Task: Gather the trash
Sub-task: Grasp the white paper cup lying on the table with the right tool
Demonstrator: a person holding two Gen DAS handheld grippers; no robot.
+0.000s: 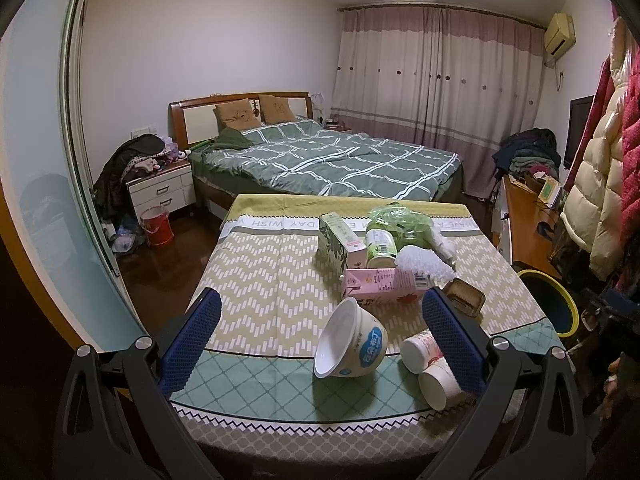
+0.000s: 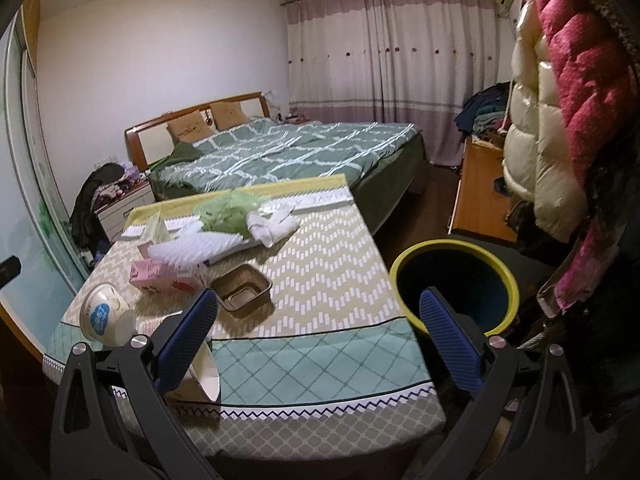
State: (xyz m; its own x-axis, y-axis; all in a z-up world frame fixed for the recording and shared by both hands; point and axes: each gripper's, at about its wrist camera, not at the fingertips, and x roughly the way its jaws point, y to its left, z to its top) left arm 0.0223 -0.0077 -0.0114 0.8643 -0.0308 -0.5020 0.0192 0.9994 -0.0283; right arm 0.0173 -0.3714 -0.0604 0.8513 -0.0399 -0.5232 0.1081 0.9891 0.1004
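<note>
Trash lies on a table with a patterned cloth (image 1: 260,272). A white bowl (image 1: 352,344) is tipped on its side, with two paper cups (image 1: 424,356) beside it. Behind them are a pink carton (image 1: 384,286), a brown tray (image 1: 464,298), a green box (image 1: 340,246), white foam netting (image 1: 424,264) and a green plastic bag (image 1: 400,220). My left gripper (image 1: 320,298) is open above the near edge, its fingers either side of the bowl and cups. My right gripper (image 2: 319,296) is open over the table's right corner, holding nothing. A yellow-rimmed bin (image 2: 400,272) stands right of the table.
A bed (image 1: 340,160) with a green quilt lies beyond the table. To its left are a white nightstand (image 1: 160,192) and a red bucket (image 1: 158,226). Padded coats (image 2: 560,120) hang at the right above the bin, next to a wooden cabinet (image 2: 476,192).
</note>
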